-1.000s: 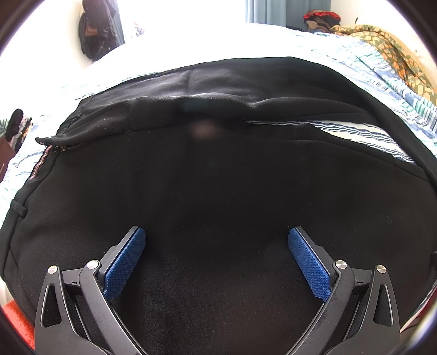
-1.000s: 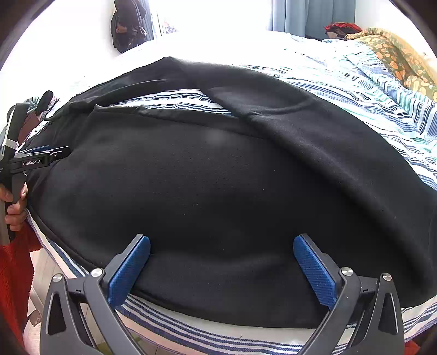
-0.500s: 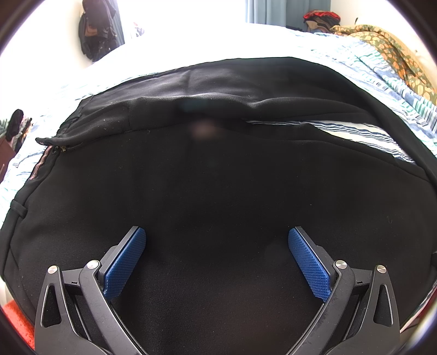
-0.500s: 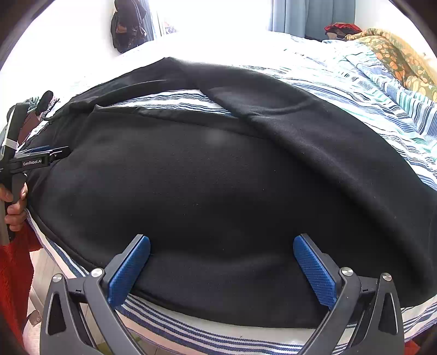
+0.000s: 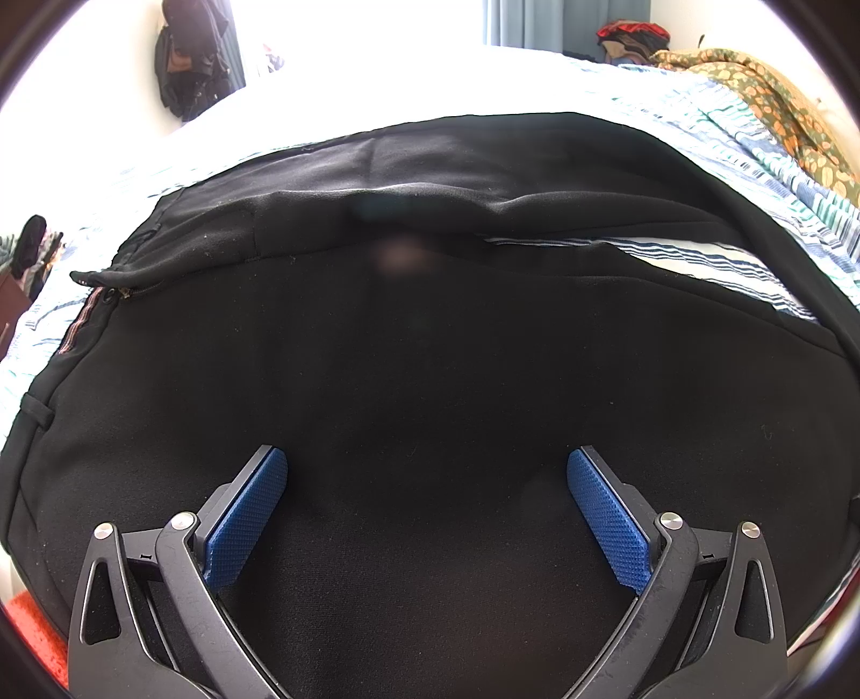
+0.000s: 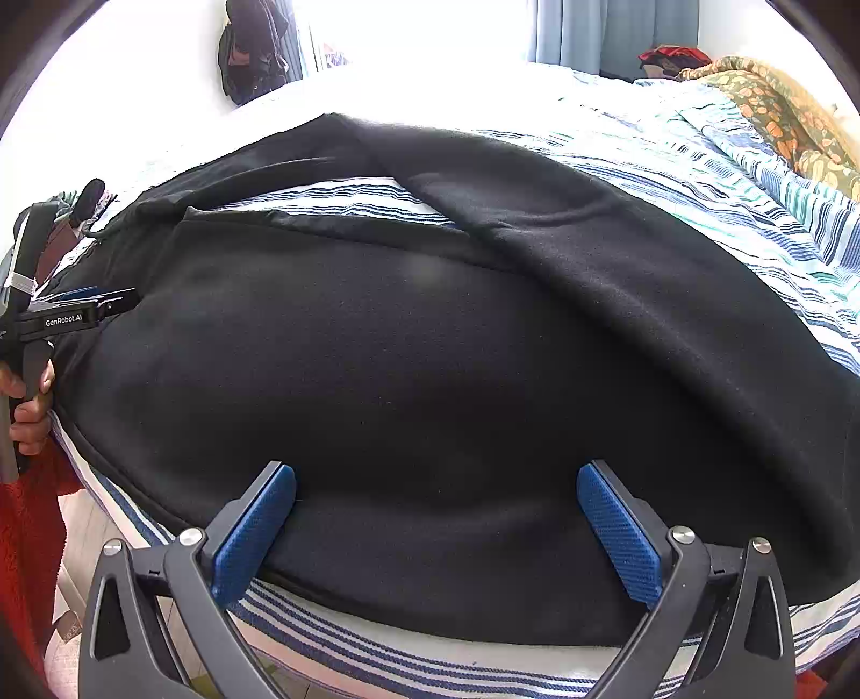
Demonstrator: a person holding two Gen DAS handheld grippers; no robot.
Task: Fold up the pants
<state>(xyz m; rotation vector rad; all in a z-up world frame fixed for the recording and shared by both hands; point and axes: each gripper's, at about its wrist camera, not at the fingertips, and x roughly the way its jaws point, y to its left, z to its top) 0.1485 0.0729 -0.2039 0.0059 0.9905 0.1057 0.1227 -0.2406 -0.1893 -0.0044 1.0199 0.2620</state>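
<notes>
Black fabric fills most of both your views: the pants (image 6: 408, 365) lie spread flat across the bed (image 6: 742, 215), on a sheet striped in blue, white and green. From your right wrist camera you see one leg running toward the far side of the bed and the other lying nearer you, with a wedge of striped sheet showing between them. The near edge of the pants sits just inside the edge of the mattress.

Your right gripper (image 6: 435, 516) hangs over that near edge with its jaws spread wide; its blue pads (image 6: 252, 532) stand well apart and nothing is between them. Whether the tips touch the cloth, you cannot tell from here.

Your left gripper (image 5: 427, 511) is likewise wide open over the pants, holding nothing, its blue pads apart above plain black cloth. In that view the waistband end lies to the left, with a zipper (image 5: 115, 293) and a belt loop (image 5: 37, 411) visible, and a fold of cloth lies across the far part.

Your left hand (image 6: 29, 408) shows at the left edge of the right wrist view, gripping the handle of the left gripper beside the pants. A patterned orange-and-green blanket (image 6: 779, 113) lies at the far right of the bed, and dark clothes (image 6: 252, 48) hang on the wall beyond.
</notes>
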